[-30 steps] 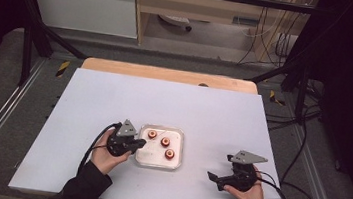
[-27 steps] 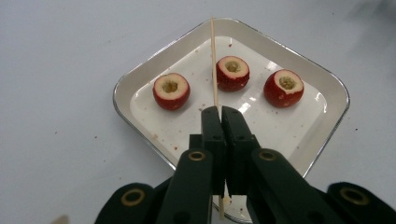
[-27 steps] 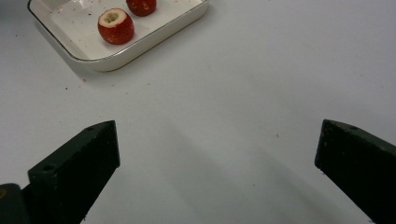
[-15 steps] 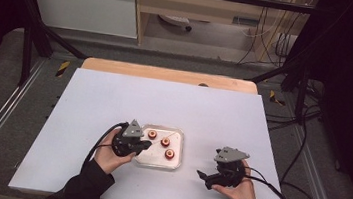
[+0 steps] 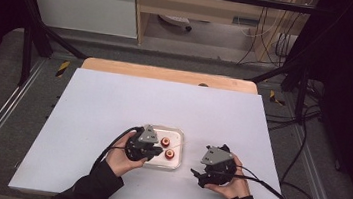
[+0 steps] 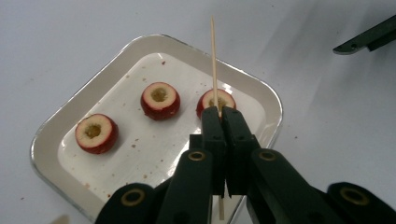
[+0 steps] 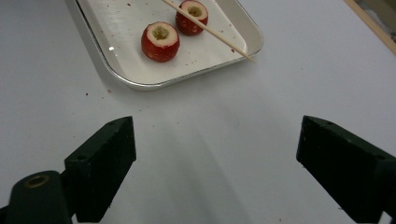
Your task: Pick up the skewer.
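A white tray (image 6: 140, 39) holds three cored red fruit pieces (image 6: 160, 100). My left gripper (image 6: 221, 111) is shut on a thin wooden skewer (image 6: 214, 60), whose tip points out past the tray's far rim, above the rightmost piece (image 6: 223, 98). In the high view the left gripper (image 5: 157, 151) hangs over the tray's (image 5: 178, 132) left part. My right gripper (image 5: 197, 177) hovers just right of the tray, pointing at it. Its jaws (image 7: 219, 140) are open and have just been closing a little, with nothing between them. The skewer (image 7: 205, 30) crosses above two pieces (image 7: 160, 41).
The tray sits near the front middle of a white table top (image 5: 164, 103), with a wooden strip (image 5: 167, 73) along the far edge. Small crumbs lie in the tray and beside it. Cables (image 5: 265, 182) trail from both grippers.
My left gripper has moved right over the tray, covering one fruit piece in the high view. My right gripper has moved left, closer to the tray.
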Available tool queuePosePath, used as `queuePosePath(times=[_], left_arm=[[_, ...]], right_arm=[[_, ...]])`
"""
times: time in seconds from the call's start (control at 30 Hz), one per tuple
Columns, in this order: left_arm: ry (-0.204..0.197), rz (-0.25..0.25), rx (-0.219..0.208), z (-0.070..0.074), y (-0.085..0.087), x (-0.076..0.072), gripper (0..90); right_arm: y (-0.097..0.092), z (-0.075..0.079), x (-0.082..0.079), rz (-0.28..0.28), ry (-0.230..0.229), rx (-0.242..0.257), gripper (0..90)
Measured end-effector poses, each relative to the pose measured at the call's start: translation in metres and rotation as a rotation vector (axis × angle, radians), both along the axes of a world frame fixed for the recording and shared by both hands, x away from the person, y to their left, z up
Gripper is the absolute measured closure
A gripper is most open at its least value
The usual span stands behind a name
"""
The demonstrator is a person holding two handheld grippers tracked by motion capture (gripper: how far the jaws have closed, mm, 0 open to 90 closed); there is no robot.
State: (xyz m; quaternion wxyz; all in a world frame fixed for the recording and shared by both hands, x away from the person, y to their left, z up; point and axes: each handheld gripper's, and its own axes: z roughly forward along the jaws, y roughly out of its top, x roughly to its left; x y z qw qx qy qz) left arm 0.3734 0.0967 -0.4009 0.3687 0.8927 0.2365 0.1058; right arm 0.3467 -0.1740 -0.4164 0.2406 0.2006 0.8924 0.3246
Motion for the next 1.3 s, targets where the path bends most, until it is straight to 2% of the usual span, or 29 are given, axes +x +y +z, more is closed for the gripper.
queuePosePath(times=[0.33,0.47,0.6,0.8,0.87,0.97,1.0,1.03,1.1,1.13,1.3], left_arm=[[0.009,-0.064,0.031,0.0,-0.023,-0.004,88.6],[0.009,-0.088,0.035,0.0,-0.033,-0.008,88.6],[0.012,-0.109,0.041,0.0,-0.042,-0.011,88.6],[0.014,-0.137,0.053,-0.001,-0.053,-0.013,88.6],[0.014,-0.137,0.049,0.0,-0.055,-0.014,88.6],[0.014,-0.146,0.051,0.0,-0.058,-0.016,88.6],[0.015,-0.155,0.059,0.0,-0.06,-0.016,88.6],[0.016,-0.151,0.053,0.0,-0.061,-0.017,88.6],[0.015,-0.159,0.062,0.0,-0.062,-0.016,88.6],[0.015,-0.163,0.062,0.0,-0.064,-0.017,88.6],[0.015,-0.167,0.061,-0.001,-0.066,-0.018,88.6]], right_arm=[[0.009,0.006,-0.007,0.098,-0.1,-0.087,25.1],[0.012,0.005,-0.008,0.138,-0.119,-0.123,31.1],[0.014,0.002,-0.008,0.207,-0.165,-0.157,36.7],[0.016,-0.004,-0.009,0.278,-0.209,-0.247,45.0],[0.016,-0.006,-0.009,0.306,-0.237,-0.283,48.1],[0.016,-0.008,-0.01,0.329,-0.242,-0.307,53.5],[0.016,-0.008,-0.009,0.343,-0.263,-0.327,55.6],[0.016,-0.009,-0.01,0.351,-0.254,-0.326,57.6],[0.017,-0.009,-0.01,0.367,-0.265,-0.343,61.3],[0.017,-0.01,-0.011,0.365,-0.251,-0.341,63.0],[0.017,-0.012,-0.011,0.408,-0.278,-0.385,71.9]])
